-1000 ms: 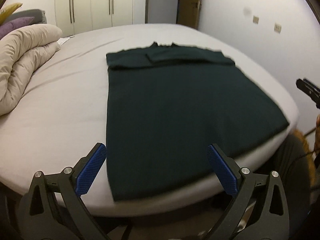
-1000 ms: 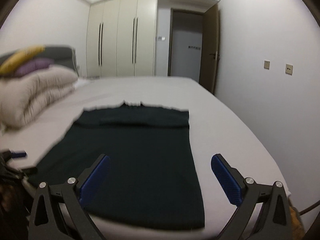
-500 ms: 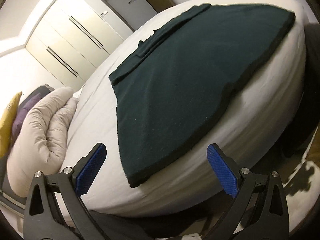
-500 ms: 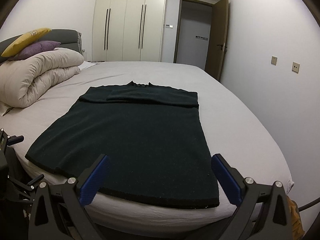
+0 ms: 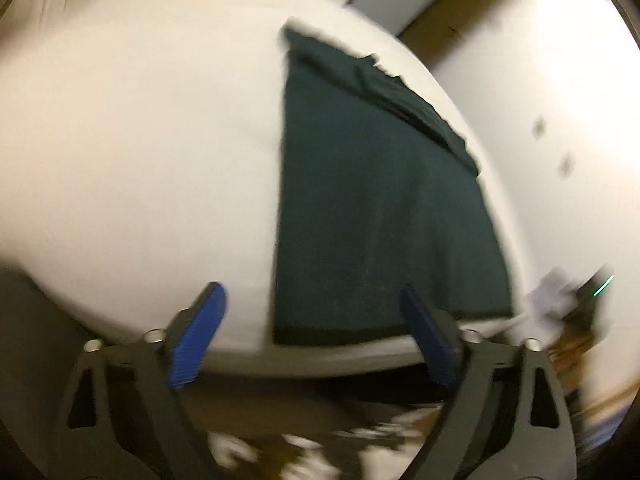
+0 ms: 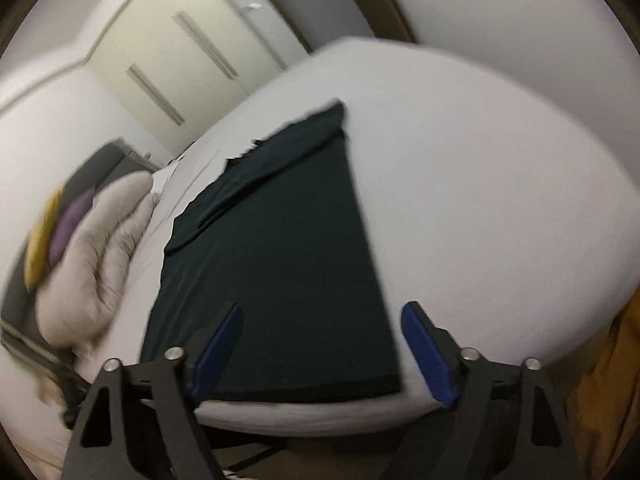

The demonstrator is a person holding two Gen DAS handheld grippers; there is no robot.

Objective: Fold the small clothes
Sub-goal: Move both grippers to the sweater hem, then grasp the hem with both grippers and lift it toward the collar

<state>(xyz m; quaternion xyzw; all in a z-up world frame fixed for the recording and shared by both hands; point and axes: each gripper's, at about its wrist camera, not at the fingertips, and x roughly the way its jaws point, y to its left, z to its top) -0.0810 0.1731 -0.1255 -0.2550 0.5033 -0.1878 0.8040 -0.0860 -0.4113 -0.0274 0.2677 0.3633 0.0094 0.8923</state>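
Two grippers: a left gripper (image 5: 312,330) and a right gripper (image 6: 320,354) are shown, each held just short of the near edge of the bed (image 6: 500,208).
Left gripper, state: the blue pads (image 5: 198,336) are spread wide, with nothing held between them.
Right gripper, state: the pads (image 6: 430,360) are likewise spread apart and empty; the left one overlaps the garment in the picture, though contact cannot be told.
Garment, place: a dark green garment (image 6: 280,248) is laid flat on the pale sheet, its banded hem (image 6: 304,394) at the near edge of the bed and its neck end (image 6: 280,148) at the far end, where the sleeves appear folded in across the body.
Long axis: the garment is seen to run from near to far, away from both grippers, so that the hem lies crosswise in front of them.
Bearing from the left gripper: the near left hem corner (image 5: 280,334) is framed between the pads, slightly ahead, the rest of the cloth extending far and to the right.
Bearing from the right gripper: the near right hem corner (image 6: 394,388) is framed just inside the right pad.
Nearer hand: each corner is judged to be nearest the gripper on its own side; neither is clearly closer overall.
Coming move, judged: a pinch on both hem corners is suggested, followed by a carry toward the far end.
Surroundings: a rolled duvet (image 6: 100,248) lies at the far left, well apart from the garment.
Picture quality: the left view is smeared by motion, so fine detail is left unstated.
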